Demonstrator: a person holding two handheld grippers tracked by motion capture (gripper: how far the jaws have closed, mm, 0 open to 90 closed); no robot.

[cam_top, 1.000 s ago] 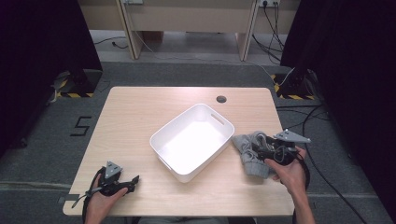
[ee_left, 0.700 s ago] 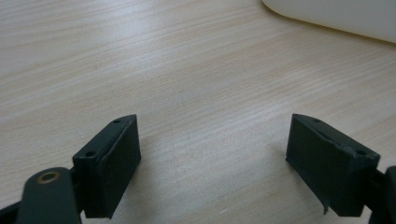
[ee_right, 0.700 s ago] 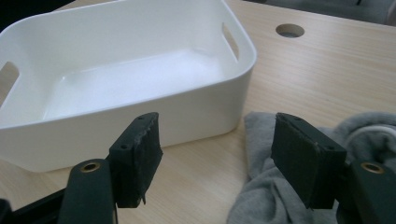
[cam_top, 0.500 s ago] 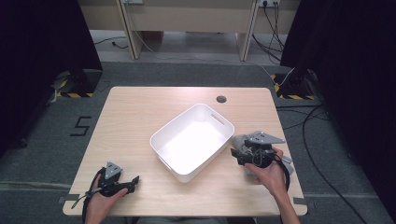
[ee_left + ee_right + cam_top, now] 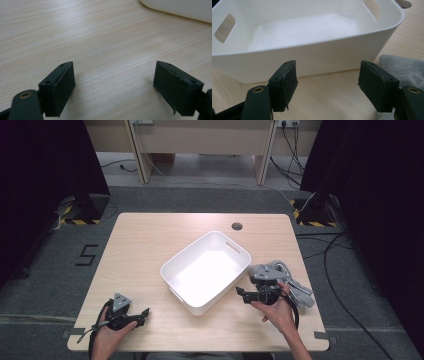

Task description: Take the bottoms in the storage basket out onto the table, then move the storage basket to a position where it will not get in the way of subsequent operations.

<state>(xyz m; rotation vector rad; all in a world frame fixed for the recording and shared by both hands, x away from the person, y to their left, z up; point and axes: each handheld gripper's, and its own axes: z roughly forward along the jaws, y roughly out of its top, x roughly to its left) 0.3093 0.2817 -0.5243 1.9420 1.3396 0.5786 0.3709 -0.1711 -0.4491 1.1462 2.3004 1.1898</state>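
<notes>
Tub [image 5: 206, 270] mid-table [image 5: 150, 240]; cloth [image 5: 295, 285] just right of it.

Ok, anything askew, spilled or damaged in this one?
Nothing spilled. The bin sits askew on the table and is empty. A grey cloth lies crumpled beside the right gripper, whose pad edges look frayed.

The right hand-held gripper [image 5: 243, 294] has moved off the grey cloth [image 5: 300, 291] toward the white tub [image 5: 244, 267], and now faces its side wall; its empty jaws have just been opening.
</notes>
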